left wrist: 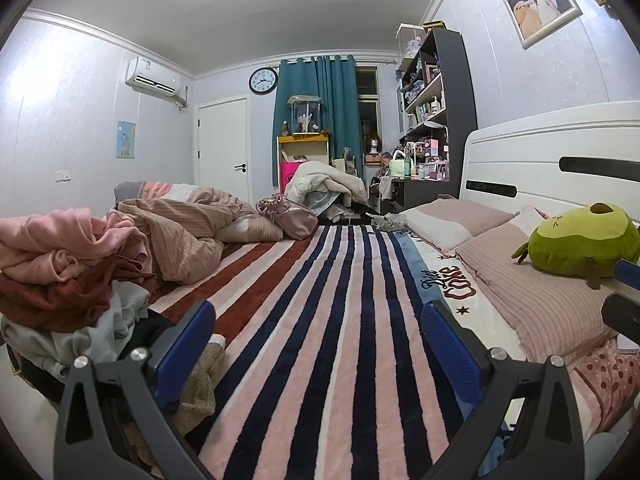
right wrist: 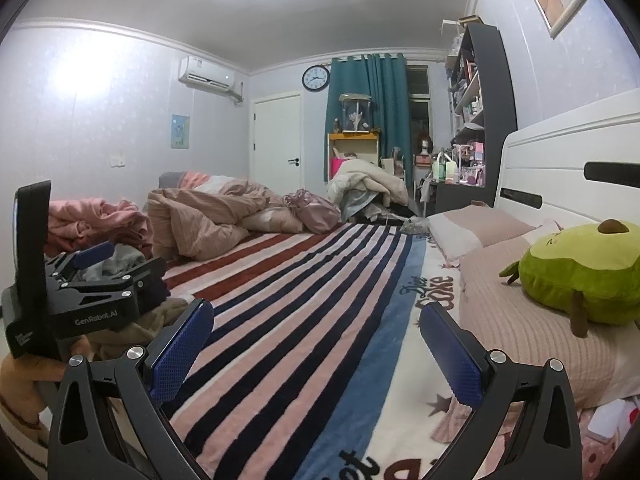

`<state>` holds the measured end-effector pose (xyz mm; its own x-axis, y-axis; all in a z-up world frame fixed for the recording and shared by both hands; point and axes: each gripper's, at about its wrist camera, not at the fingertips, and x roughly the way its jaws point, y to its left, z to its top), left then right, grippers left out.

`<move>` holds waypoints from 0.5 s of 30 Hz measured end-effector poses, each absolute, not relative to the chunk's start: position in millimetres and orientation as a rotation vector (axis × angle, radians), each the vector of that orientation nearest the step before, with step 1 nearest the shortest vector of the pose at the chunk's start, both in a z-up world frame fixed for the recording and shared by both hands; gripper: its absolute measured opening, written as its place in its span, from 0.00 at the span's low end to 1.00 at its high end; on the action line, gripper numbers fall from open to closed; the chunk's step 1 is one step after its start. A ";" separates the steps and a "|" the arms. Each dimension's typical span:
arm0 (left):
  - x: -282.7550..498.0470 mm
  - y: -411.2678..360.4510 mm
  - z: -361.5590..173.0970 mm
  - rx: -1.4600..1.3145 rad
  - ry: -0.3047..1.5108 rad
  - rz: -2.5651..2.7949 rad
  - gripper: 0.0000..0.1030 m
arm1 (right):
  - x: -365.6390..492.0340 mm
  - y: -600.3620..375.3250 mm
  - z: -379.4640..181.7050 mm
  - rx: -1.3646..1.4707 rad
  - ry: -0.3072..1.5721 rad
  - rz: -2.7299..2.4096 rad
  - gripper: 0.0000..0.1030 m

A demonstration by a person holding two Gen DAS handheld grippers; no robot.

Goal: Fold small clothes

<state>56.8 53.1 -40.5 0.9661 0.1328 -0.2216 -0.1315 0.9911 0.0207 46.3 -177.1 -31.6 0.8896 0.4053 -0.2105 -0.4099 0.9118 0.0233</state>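
Both grippers hover low over the bed near its near edge, and both stand spread wide with nothing between the blue pads. The left gripper [left wrist: 316, 322] points along the striped blanket [left wrist: 320, 320], and its left finger is just beside the pile of clothes [left wrist: 68, 276] at the left edge of the bed. This pile holds pink, dark red, grey and dark pieces, all crumpled, and a beige piece lies at its foot under that finger. The right gripper [right wrist: 316, 322] is more toward the headboard side, near the pillows [right wrist: 532, 320] where a green avocado plush toy [right wrist: 580, 276] rests. In the right wrist view the left gripper [right wrist: 120, 264] shows from the side, over the clothes pile [right wrist: 96, 220]. The middle of the blanket between the pile and the pillows is flat and open, a wide free strip that runs to the far edge. There a rumpled beige duvet [left wrist: 192, 232] and a pink satin bag [left wrist: 288, 216] take the far left corner.
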 end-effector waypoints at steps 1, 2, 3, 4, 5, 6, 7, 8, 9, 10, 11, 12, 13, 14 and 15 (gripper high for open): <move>57.3 52.8 -40.6 0.008 0.224 0.136 0.99 | 46.3 -177.6 -31.4 -0.022 0.214 0.423 1.00; 56.7 52.3 -40.6 0.010 0.226 0.137 0.99 | 46.5 -175.7 -31.8 -0.022 0.216 0.422 1.00; 56.3 51.8 -40.6 0.011 0.227 0.138 0.99 | 46.2 -175.5 -32.1 -0.021 0.217 0.423 1.00; 55.5 51.3 -41.0 0.012 0.228 0.139 0.99 | 46.1 -176.2 -32.1 -0.019 0.218 0.424 1.00; 55.1 50.9 -41.2 0.013 0.230 0.137 0.99 | 45.3 -176.5 -32.0 -0.017 0.219 0.425 1.00; 54.7 50.8 -41.4 0.013 0.230 0.137 0.99 | 45.2 -174.3 -32.3 -0.015 0.223 0.427 1.00; 54.0 50.3 -41.6 0.012 0.231 0.137 0.99 | 45.2 -174.6 -32.7 -0.014 0.225 0.429 1.00; 53.6 50.0 -41.7 0.013 0.232 0.138 0.99 | 44.7 -172.3 -32.9 -0.014 0.228 0.429 1.00; 53.0 49.6 -41.4 0.014 0.232 0.139 0.99 | 44.2 -171.3 -33.0 -0.015 0.228 0.428 1.00; 53.3 49.7 -41.5 0.014 0.231 0.139 0.99 | 43.5 -173.3 -33.9 -0.015 0.228 0.428 1.00; 53.3 49.3 -41.7 0.015 0.232 0.139 0.99 | 44.2 -174.8 -34.0 -0.014 0.227 0.428 1.00; 53.2 48.7 -41.6 0.017 0.232 0.140 0.99 | 43.3 -173.3 -33.8 -0.014 0.225 0.427 1.00; 53.2 49.1 -41.9 0.015 0.232 0.139 0.99 | 43.6 -173.6 -33.9 -0.012 0.224 0.427 1.00; 52.8 49.0 -42.5 0.015 0.232 0.139 0.99 | 43.7 -174.6 -34.7 -0.011 0.224 0.427 1.00; 52.4 48.4 -42.5 0.016 0.232 0.138 0.99 | 43.2 -173.3 -34.9 -0.009 0.223 0.427 1.00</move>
